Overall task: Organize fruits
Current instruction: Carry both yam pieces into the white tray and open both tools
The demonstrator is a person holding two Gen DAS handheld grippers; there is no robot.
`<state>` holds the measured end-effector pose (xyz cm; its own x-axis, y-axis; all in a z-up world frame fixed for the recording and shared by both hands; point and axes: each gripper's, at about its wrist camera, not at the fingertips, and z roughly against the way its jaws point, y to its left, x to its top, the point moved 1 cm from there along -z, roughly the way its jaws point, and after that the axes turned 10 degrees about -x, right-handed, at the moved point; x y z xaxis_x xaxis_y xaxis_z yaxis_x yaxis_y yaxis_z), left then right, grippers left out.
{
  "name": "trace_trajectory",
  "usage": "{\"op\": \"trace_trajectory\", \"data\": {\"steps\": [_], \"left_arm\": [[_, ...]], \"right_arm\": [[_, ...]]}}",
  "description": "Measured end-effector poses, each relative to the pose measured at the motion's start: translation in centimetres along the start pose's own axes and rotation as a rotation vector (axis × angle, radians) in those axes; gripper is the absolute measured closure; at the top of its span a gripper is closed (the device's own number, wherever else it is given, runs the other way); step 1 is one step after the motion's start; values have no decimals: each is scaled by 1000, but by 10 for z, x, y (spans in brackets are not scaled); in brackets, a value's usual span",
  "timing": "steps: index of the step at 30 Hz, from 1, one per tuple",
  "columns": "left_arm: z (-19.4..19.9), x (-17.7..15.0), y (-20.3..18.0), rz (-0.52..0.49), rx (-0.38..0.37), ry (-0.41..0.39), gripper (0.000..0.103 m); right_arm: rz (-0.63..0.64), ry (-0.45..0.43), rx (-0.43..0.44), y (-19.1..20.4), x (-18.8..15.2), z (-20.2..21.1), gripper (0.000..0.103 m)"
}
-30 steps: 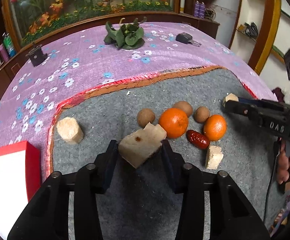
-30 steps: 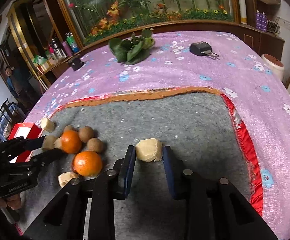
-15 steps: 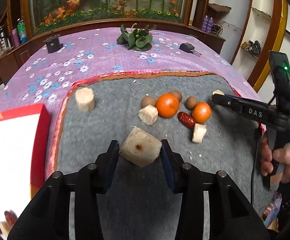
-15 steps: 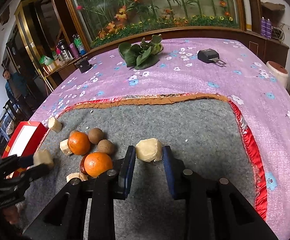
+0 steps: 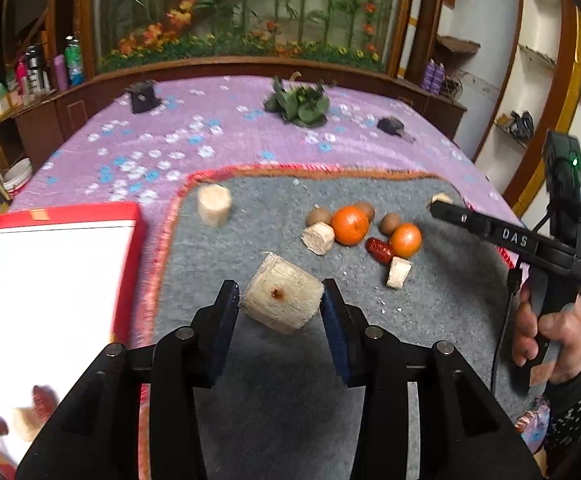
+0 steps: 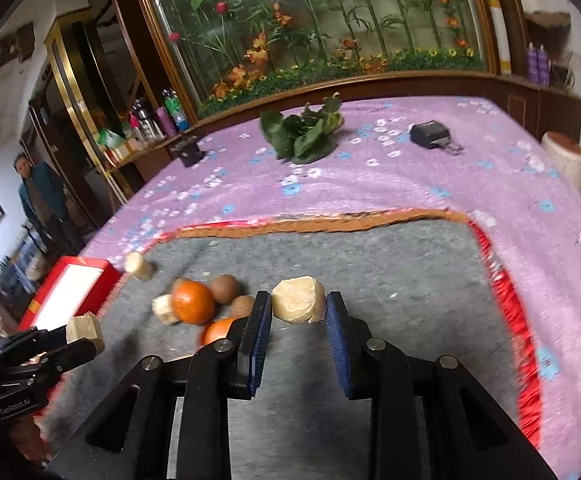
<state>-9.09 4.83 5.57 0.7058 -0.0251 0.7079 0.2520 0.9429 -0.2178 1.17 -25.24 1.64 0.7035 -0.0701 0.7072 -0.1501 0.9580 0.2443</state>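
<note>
Desk (image 5: 218,140) comes first, a wide surface under a purple flowered cloth, with a grey mat (image 5: 274,368) edged in red laid over its near part. At the mat's left edge stands a red box (image 5: 130,216) with a white inside, where a few pieces already lie in the near corner, blurred. On the mat sits the loose pile: two oranges (image 5: 349,225), some brown round fruits (image 5: 317,216), a red date (image 5: 379,250) and pale cut chunks (image 5: 317,237), with one more chunk (image 5: 213,204) apart near the mat's far left corner. The left claw (image 5: 278,300) pinches a pale fibrous chunk (image 5: 281,298) between its blue pads, held above the mat just right of the box. The right claw (image 6: 298,305) pinches a smaller, rounder pale chunk (image 6: 298,299), held above the mat right of the pile. The step in hand looks like carrying the left chunk over to the box. To do it well, the person should keep the grip firm while swinging left, since the chunk sits tilted between the pads and could twist out. The claw should clear the box's red wall before lowering, then spread only when the chunk is low over the white floor, so it does not bounce or knock the pieces already there. The right claw should hold off to the side, so the two do not cross.
</note>
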Motion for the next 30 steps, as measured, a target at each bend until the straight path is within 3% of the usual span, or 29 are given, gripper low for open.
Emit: {"op": "trace_trajectory", "data": {"steps": [5,15,21,30], "left_arm": [[38,0,13,26,54,-71,63],[91,-12,62,111,194,-154,63],[105,-29,99,176,263,-151,63],[111,-58,130,250,315,-127,63]], "right_arm": [[-5,9,148,38,-3,12,74],[109,93,403,164,-8,11,75],[199,158,458,231,-29,0,75],[308,201,465,290,-56,-2,75]]}}
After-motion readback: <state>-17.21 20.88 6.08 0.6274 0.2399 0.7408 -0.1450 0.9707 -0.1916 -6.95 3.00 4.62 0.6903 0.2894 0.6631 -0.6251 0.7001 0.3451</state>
